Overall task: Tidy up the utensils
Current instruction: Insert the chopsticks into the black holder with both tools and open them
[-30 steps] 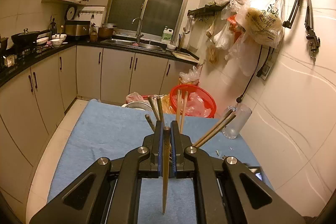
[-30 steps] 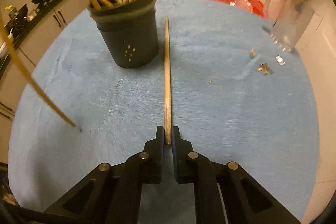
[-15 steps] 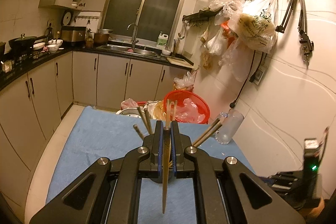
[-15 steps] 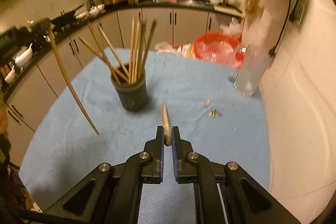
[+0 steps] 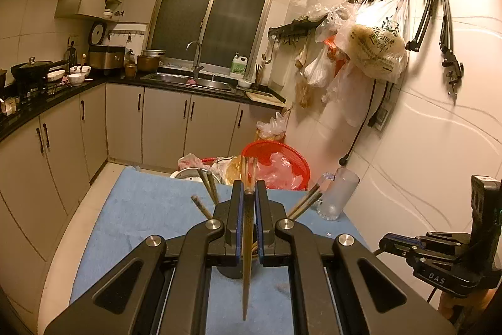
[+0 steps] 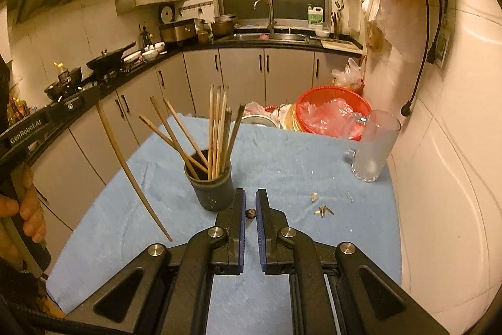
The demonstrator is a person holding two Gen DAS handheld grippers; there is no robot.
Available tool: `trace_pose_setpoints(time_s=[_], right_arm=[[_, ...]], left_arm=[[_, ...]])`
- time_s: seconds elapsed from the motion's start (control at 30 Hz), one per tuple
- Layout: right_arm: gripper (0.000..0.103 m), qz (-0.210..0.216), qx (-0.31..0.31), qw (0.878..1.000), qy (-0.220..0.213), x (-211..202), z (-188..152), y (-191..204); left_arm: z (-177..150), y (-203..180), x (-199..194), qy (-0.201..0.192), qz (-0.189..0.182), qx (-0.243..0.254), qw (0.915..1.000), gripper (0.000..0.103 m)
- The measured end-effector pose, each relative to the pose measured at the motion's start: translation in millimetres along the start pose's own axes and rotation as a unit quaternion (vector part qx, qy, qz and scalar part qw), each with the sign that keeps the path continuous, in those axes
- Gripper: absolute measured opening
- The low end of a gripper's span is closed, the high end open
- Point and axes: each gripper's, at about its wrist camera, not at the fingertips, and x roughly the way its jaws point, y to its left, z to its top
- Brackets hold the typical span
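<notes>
Each gripper [image 5: 248, 193] [image 6: 250, 200] clamps one chopstick [image 5: 247, 256] [image 6: 251, 213]; one holder [image 6: 210, 190].

Black tongs [image 6: 250, 211] with blue pads, silver screws, white "GenRobot.AI" lettering.

A dark round holder [image 6: 214, 189] stands upright on the blue-covered counter [image 6: 282, 159], holding a fan of wooden chopsticks [image 6: 216, 134] that lean outward at different angles. One more wooden chopstick [image 5: 248, 253] hangs nearly vertical, pinched between the left tongs [image 5: 248, 193], its tip clear of the cloth. Another chopstick [image 6: 251, 213] is pinched in the right tongs [image 6: 250, 197], seen end-on as a small round butt.
</notes>
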Motion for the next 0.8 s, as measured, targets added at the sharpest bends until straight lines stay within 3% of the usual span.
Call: trace_pose_setpoints(time_s=[0.33,0.8], right_arm=[[0.006,0.024,-0.003,0.999,-0.047,-28,32,10],[0.006,0.028,-0.027,0.990,-0.137,-46,113,50]], left_arm=[[26,-10,3,-0.031,-0.007,0.007,0.9995,0.006],[82,-6,21,-0.086,0.008,0.003,0.9962,0.006]])
